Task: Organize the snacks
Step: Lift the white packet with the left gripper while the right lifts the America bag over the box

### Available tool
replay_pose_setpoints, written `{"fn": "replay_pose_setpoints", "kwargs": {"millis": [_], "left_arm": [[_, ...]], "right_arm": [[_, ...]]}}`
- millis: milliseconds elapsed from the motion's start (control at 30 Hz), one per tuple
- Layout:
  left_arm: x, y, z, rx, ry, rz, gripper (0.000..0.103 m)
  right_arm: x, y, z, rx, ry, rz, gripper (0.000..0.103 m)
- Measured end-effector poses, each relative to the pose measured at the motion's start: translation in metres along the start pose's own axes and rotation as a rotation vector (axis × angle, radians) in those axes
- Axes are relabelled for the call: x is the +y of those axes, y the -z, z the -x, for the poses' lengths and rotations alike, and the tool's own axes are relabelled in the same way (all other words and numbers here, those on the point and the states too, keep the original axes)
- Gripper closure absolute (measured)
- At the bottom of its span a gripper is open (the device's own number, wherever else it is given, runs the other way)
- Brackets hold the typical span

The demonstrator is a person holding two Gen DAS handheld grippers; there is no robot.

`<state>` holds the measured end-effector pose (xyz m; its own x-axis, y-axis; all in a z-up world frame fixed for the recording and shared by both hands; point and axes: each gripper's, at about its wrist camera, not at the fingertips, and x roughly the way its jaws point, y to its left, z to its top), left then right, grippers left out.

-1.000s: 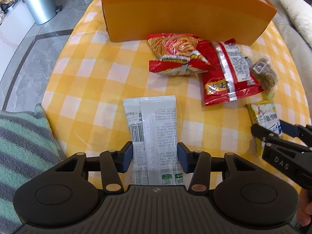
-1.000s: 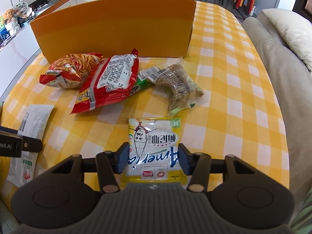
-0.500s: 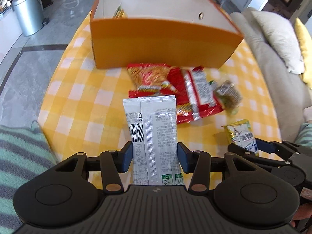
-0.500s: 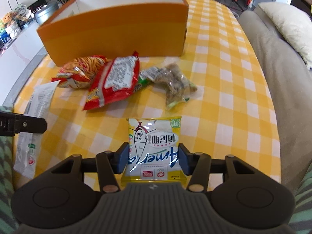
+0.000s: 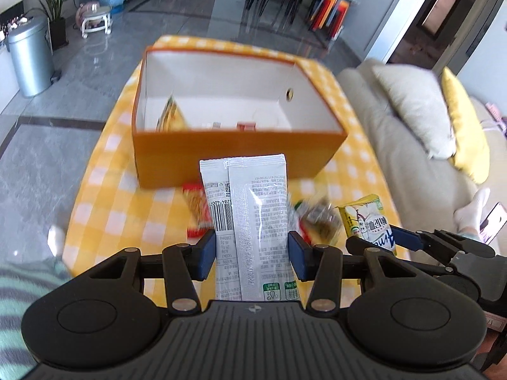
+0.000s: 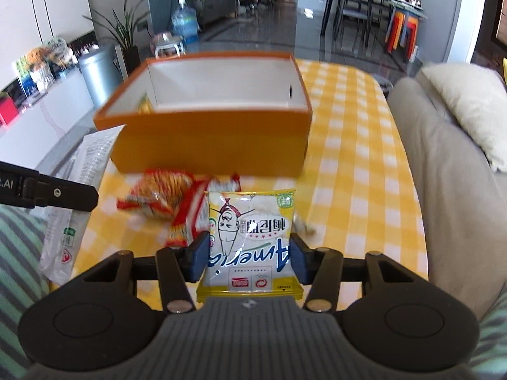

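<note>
Snacks are in both my grippers: the left gripper [image 5: 252,253] is clamped on a white packet [image 5: 250,215], and the right gripper [image 6: 248,258] is clamped on a yellow packet [image 6: 252,237]. A second ago both packets sat low over the checked tablecloth [image 6: 348,158]; now both are lifted well clear of it, and I look down into the open orange box [image 5: 234,145] rather than at its front wall. I take that to mean the pickup is done and the carry to the box is under way, with the drop still to come. Left on the cloth, just in front of the box, are the red packets [image 6: 164,199] and a clear bag [image 5: 320,218]. Motion blur smears all of these, and my held packets cover part of them. Inside the box one yellow packet [image 5: 171,117] leans against the left wall; the small bits on its floor I cannot make out.
</note>
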<state>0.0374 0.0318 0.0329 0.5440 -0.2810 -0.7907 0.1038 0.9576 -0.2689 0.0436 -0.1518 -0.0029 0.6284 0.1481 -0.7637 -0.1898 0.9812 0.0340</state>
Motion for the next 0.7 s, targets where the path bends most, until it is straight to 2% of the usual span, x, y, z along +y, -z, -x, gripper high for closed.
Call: {"fn": "replay_pose_setpoints", "kwargs": {"millis": [200,400,567,700], "left_arm": [[0.003,-0.035,0.008,-0.057,0.014,-0.015,0.049],[0.016,-0.086,0.01,-0.106,0.013,-0.009,0.049],[0.021,-0.124,0.003,-0.14,-0.009,-0.047,0.049],[0.022,-0.152,-0.013,-0.135,-0.02,-0.067,0.049]], "right_arm": [[0.003,-0.041,0.005,-0.066,-0.029,0.018,0.053],[0.006,-0.091,0.002,-0.118,-0.095,0.039,0.053],[0.007,-0.131,-0.019,-0.118,-0.155,0.036,0.053],[0.007,-0.157,-0.043,-0.09,-0.191,0.015,0.053]]}}
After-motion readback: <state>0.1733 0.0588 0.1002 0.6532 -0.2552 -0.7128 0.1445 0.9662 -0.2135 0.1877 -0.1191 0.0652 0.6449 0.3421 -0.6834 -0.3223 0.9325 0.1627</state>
